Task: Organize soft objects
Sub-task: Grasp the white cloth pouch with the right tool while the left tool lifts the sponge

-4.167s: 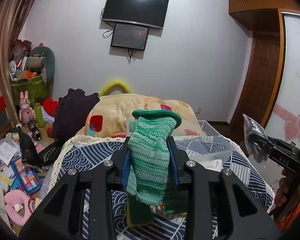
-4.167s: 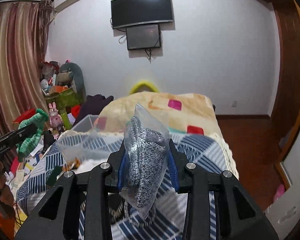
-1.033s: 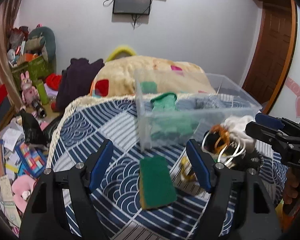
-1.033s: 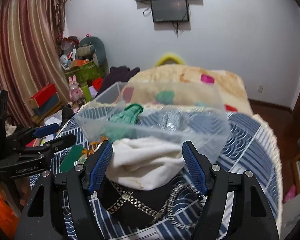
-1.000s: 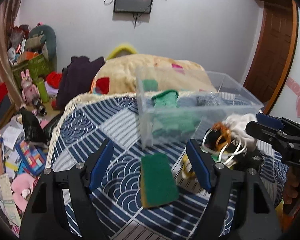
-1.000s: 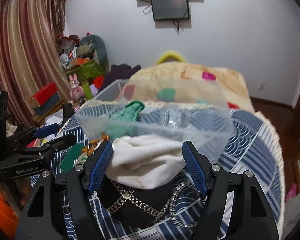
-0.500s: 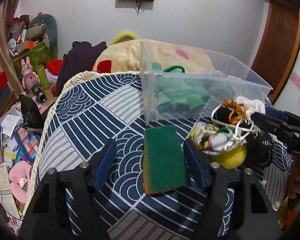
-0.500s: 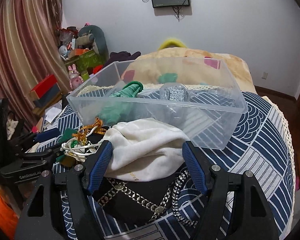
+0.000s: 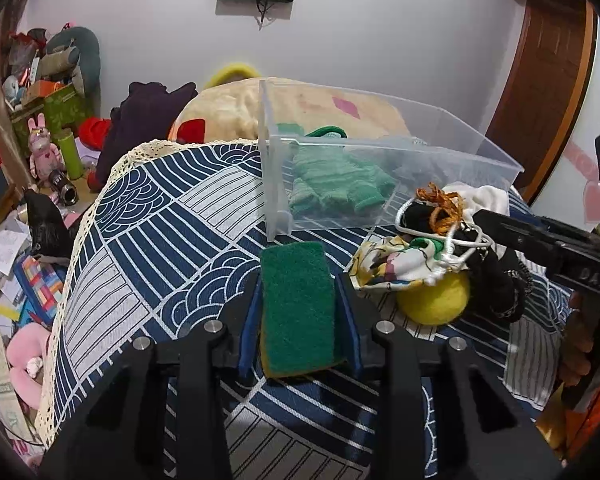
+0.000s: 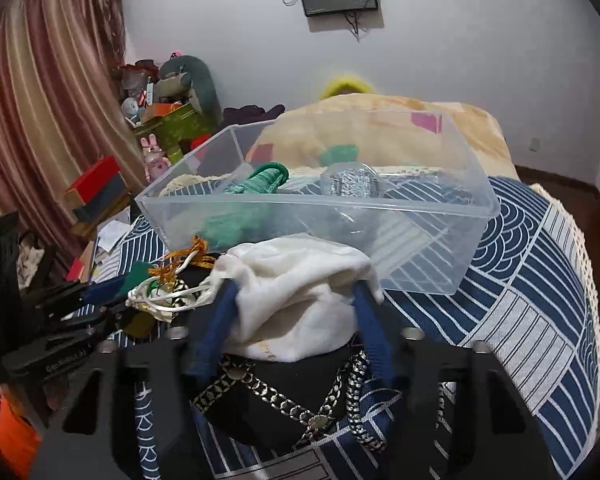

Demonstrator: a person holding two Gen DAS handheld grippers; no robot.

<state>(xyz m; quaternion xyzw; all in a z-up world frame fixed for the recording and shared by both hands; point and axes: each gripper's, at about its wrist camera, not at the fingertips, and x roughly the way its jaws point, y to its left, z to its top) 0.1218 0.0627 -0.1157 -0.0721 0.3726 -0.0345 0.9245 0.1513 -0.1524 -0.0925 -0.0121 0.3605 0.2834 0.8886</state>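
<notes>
With 2 soft items, a green knit (image 9: 336,178) and a grey bagged bundle (image 10: 350,182), already in the clear bin (image 9: 500,162), the left gripper (image 9: 298,300) pinches a green sponge (image 9: 298,304) on the patterned cloth (image 9: 148,248) just before it. The right gripper (image 10: 296,308) spreads wide around a white pouch (image 10: 296,280), apparently not yet squeezing; a yellow ball (image 9: 436,300) and tangled cords (image 9: 444,236) appear left to sort.

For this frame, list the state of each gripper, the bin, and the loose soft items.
Left gripper: fingers closed on the sponge.
Right gripper: fingers astride the white cloth bag, grip uncertain.
Clear bin: open, upright on the bed.
Green knit glove: inside bin.
Grey bagged item: inside bin.
Yellow ball: on bed, outside bin.
</notes>
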